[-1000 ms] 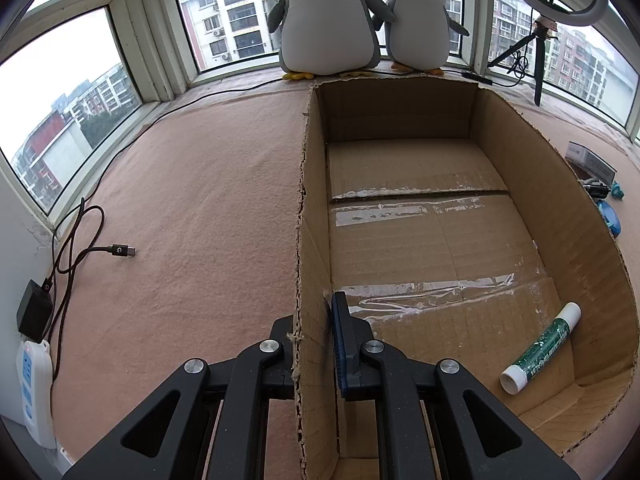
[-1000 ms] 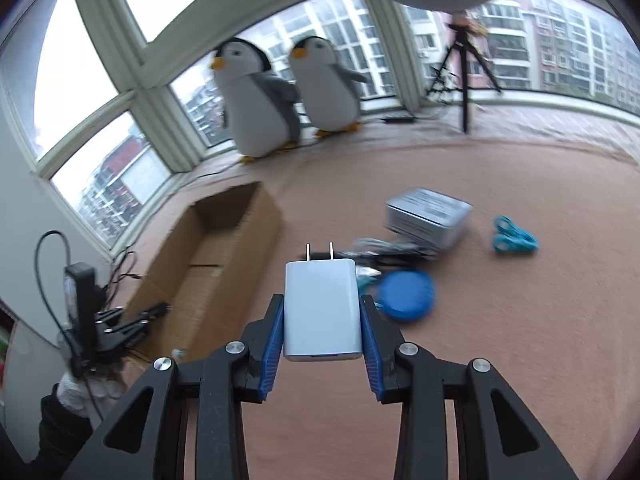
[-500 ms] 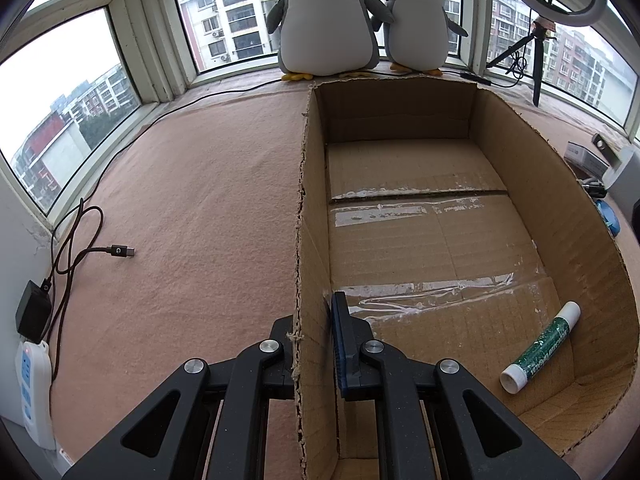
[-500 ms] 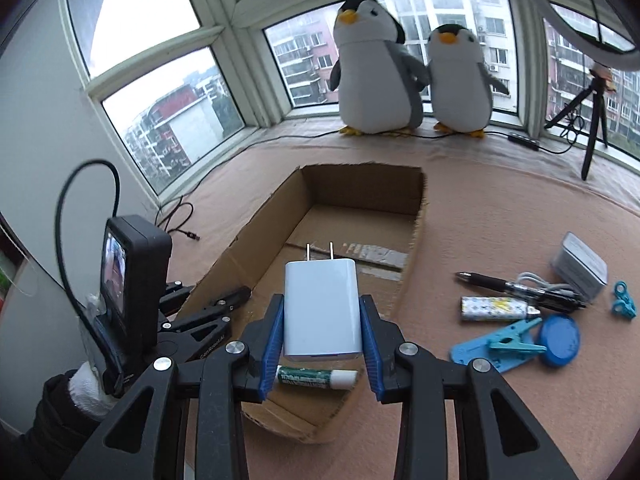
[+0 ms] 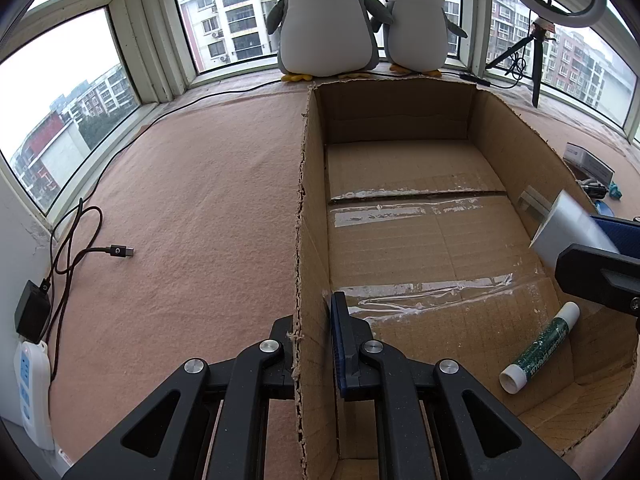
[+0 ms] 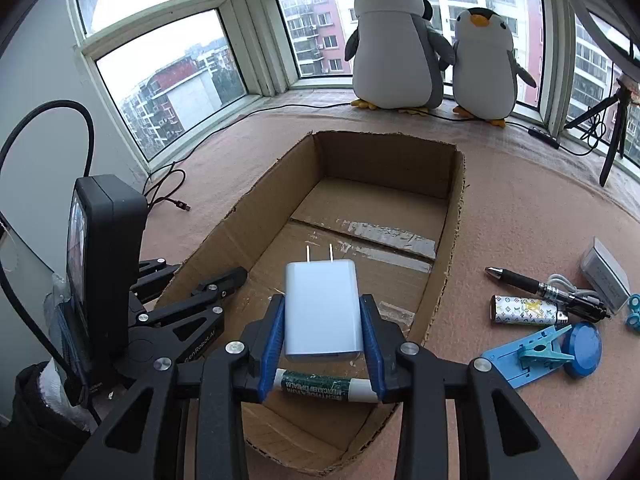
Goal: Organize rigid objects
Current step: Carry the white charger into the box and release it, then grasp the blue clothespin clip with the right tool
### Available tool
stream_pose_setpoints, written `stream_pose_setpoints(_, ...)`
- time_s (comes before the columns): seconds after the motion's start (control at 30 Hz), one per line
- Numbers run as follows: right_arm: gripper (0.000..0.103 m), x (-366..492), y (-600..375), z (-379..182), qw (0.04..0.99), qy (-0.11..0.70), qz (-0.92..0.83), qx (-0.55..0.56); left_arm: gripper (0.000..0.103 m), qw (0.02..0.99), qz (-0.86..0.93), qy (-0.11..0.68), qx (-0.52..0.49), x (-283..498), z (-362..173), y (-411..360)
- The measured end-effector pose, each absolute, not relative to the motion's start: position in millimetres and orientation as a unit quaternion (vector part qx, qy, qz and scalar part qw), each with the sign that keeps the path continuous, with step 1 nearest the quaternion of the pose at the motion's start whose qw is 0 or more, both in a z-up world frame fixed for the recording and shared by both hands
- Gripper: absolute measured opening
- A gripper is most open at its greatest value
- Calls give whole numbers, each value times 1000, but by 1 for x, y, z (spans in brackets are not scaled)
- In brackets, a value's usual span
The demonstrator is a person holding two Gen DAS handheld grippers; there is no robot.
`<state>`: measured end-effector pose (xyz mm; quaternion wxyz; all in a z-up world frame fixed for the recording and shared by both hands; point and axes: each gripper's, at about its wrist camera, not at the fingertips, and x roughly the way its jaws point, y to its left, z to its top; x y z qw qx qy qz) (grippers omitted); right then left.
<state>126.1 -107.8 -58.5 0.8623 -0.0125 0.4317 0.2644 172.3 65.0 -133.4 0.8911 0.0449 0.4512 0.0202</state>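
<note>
The charger (image 6: 323, 312) sits clamped flat between my right claw's (image 6: 322, 334) pads, prongs forward, held over the near end of the box (image 6: 452, 248), above the glue stick (image 6: 326, 385). My left claw (image 5: 312, 344) pinches the box's left wall, steadying it. Best practice, I judge: lower the charger beside the stick, not onto it, then release only near the box floor.

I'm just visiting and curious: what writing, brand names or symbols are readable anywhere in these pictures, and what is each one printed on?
"GenRobot.AI": on the left gripper arm.
"MENTHOLATUM MEDICATED LIPBALM", seen upside down and partly guessed: on the green lip balm tube in the cardboard box.
A round logo, unreadable: on the USB-C plug.
Monogram pattern, no legible words: on the lighter.
Print on the grey tin: too small to read.
</note>
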Motion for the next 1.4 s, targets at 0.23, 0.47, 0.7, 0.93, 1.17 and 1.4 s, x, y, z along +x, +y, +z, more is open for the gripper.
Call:
stream_pose_setpoints(0.23,45,122,-115,-54,866,424,266,5,10,891,20,451,44,173,-134,64)
stream_pose_setpoints(0.47,45,112,-140,-43,872,411,263,33,10,891,21,451,45,173,-134,64)
stream_pose_setpoints(0.7,49,102,-190,-33,886,396,234,62,10,891,21,451,45,173,-134,64)
stream_pose_setpoints(0.93,62,103,-273,-33,907,385,155,79,10,891,21,451,45,173,-134,64)
stream_pose_setpoints(1.17,77,121,-351,-48,919,385,30,78,10,890,23,453,46,174,-135,66)
stream_pose_setpoints(1.4,77,153,-391,-73,902,419,-24,105,10,889,26,455,44,175,-135,67)
